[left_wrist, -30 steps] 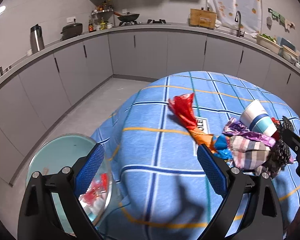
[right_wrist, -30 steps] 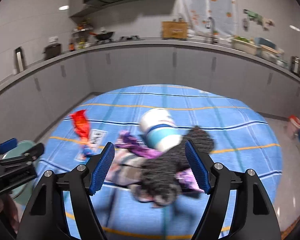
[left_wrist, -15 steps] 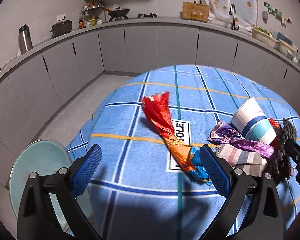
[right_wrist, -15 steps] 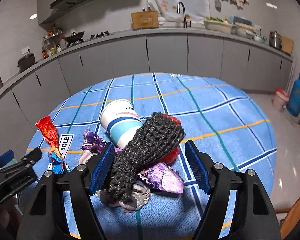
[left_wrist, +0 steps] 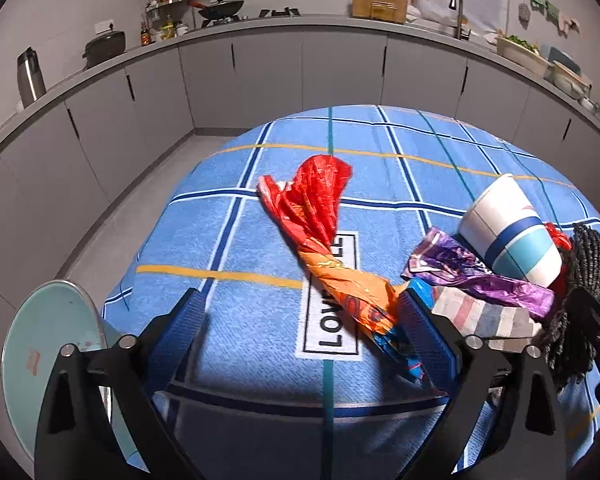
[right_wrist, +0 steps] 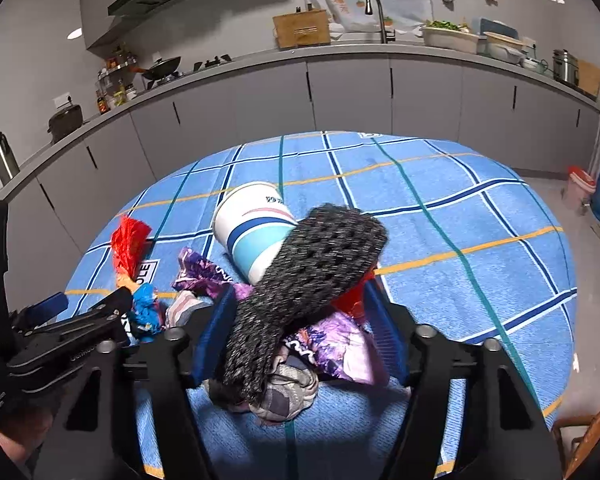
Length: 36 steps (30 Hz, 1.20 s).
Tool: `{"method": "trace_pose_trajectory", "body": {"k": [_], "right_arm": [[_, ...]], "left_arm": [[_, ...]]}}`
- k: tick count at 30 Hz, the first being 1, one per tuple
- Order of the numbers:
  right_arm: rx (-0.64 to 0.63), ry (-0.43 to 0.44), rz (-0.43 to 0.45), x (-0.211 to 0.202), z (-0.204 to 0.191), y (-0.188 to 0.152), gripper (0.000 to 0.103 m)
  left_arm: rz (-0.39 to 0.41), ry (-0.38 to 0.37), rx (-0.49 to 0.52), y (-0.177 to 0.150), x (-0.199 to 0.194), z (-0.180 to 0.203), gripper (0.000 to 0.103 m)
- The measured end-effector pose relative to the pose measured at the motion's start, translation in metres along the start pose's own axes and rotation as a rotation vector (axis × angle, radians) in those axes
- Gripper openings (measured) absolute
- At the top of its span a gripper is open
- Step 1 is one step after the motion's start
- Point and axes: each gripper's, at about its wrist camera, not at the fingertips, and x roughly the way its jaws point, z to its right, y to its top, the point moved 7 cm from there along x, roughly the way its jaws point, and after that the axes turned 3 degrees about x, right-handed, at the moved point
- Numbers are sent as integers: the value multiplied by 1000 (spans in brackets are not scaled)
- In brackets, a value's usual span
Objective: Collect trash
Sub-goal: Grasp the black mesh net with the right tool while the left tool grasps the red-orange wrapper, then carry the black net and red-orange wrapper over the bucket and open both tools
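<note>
— What's nearest, from where you stand?

— The right gripper (right_wrist: pixel 300 316), low over the near edge of the blue checked tablecloth (right_wrist: pixel 440 208). Its blue pads are spread wide on either side of a heap of rubbish, clamping nothing. Between them lies a dark knitted rag (right_wrist: pixel 304 292), draped over a purple wrapper (right_wrist: pixel 340 348) and a bundle of striped cloth (right_wrist: pixel 288 392).

— And the left one?

— The left gripper (left_wrist: pixel 300 320) is released too, jaws well apart. The blue tail of a twisted red and orange wrapper (left_wrist: pixel 320 240) lies just inside its right pad; I can't tell whether they touch. That wrapper stretches away to the far left across a white label on the cloth.

— Anything beyond the heap?

— A paper cup (right_wrist: pixel 256 228), white with blue bands, on its side, mouth pointing away, its base tucked under the knitted rag. A scrap of red plastic (right_wrist: pixel 352 300) shows under the rag's right edge.

— Where would the rubbish go?

— A round glass-topped thing (left_wrist: pixel 48 356) stands at the near left, beside the table, lower down. Farther off run grey cabinets (left_wrist: pixel 260 76), with a wok (left_wrist: pixel 220 7) and a sink tap (right_wrist: pixel 374 16) on the counter.
</note>
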Motion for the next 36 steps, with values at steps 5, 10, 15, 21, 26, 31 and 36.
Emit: {"method": "trace_pose_trajectory", "body": {"k": [5,10,15,21,26,31,36], "right_arm": [[-6,17,-2,0,-1,-2,49],[-19,28,-12,0,-7,-4,42],[-38,44,-10,-2,-9,-6,31],[-56,56,16,-12,-11,-3,25],[-67,72,51,-27,-15,2,25],[-88,75,77,-38,-20,4,25],[-106,90,86,-45,-27,5,25]], "left_arm": [[-20,-41,23,-3,2,10,72],[-34,-77,42,-6,5,20,56],[-43,-127,67,-9,2,28,23],[-31,-138,66,-11,-7,21,14],[-1,-138,67,-10,-25,12,10],[41,-130,70,-9,-48,4,9],[65,-128,75,-14,-64,-3,8]]}}
